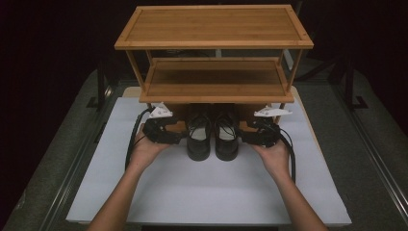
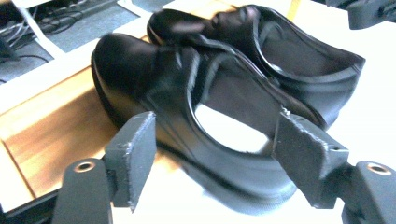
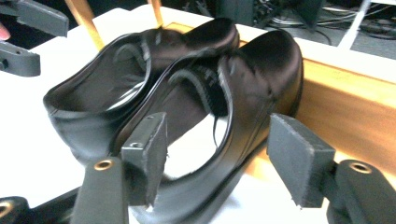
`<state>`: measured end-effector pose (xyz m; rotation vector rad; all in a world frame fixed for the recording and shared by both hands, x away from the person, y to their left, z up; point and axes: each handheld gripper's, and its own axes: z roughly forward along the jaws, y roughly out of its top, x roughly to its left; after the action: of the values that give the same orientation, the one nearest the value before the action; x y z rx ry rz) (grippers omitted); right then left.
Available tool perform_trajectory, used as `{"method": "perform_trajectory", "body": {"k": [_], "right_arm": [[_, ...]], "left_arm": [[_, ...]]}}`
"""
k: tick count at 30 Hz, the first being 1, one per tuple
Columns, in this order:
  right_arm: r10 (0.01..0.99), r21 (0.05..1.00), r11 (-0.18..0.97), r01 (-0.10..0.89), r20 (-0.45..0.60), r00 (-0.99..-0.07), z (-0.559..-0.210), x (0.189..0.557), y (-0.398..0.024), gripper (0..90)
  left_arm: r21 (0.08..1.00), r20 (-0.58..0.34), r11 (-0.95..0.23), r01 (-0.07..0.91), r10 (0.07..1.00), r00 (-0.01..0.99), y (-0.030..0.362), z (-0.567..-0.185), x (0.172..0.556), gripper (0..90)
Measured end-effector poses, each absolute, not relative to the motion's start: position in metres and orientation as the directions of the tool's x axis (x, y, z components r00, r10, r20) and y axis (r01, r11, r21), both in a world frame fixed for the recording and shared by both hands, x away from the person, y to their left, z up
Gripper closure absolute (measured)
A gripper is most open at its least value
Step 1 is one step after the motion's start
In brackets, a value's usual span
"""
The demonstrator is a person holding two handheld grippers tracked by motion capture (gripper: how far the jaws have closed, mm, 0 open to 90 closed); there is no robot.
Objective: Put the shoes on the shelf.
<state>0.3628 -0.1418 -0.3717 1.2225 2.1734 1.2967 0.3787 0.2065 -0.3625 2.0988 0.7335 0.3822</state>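
Releasing: both claws stand apart beside the pair of shoes, one at each outer flank, with no pad pressing on leather.
Left claw [image 1: 177,137]: jaws apart; in the left gripper view the nearer shoe's rim lies between them but neither pad grips it.
Right claw [image 1: 246,137]: jaws apart; in the right gripper view the nearer shoe's heel sits between the pads, seemingly untouched.
Left shoe [image 1: 198,137]: black, laced, toe under the rack's lowest tier, heel out over the white surface [image 1: 211,192].
Right shoe [image 1: 226,137]: black, laced, just beside its mate, same heading, heel toward the person.
Rack [image 1: 214,79]: wooden, standing at the far end of the surface; its two upper shelves are bare.
Step in hand, judged: letting go after setting the pair at the foot of the rack.
Doing it well: draw each claw straight outward and back, keeping the jaws wide so no pad catches a rim or drags a shoe askew; keep the cables off the heels; check that both toes stay level with each other.
Count, shoes: two, one pair.
Count, claws: two.
Count, racks: one, with two shelves in plain sight.
Count, hands: two.
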Motion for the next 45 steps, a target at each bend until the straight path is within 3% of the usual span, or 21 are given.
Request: {"method": "perform_trajectory", "body": {"k": [9,21,28,33,45], "right_arm": [[0.78,0.81,0.281,0.514,0.119,-0.614,-0.395,0.33,-0.154,32.7],[0.732,0.734,0.4,0.549,0.104,-0.673,-0.439,0.343,-0.135,27.8],[0.7,0.735,0.438,0.517,0.083,-0.71,-0.449,0.35,-0.121,26.7],[0.7,0.739,0.456,0.496,0.045,-0.712,-0.449,0.346,-0.112,31.3],[0.721,0.748,0.401,0.53,0.099,-0.686,-0.439,0.346,-0.112,32.2]], "left_arm": [[0.785,-0.005,-0.494,0.374,0.598,0.801,0.214,-0.401,0.352,22.9],[0.693,0.029,-0.61,0.385,0.557,0.83,0.191,-0.435,0.362,17.3],[0.697,0.047,-0.617,0.365,0.548,0.835,0.181,-0.444,0.367,18.0],[0.684,0.085,-0.64,0.35,0.546,0.833,0.169,-0.446,0.365,21.4],[0.709,0.052,-0.604,0.364,0.559,0.827,0.171,-0.432,0.367,21.6]]}}
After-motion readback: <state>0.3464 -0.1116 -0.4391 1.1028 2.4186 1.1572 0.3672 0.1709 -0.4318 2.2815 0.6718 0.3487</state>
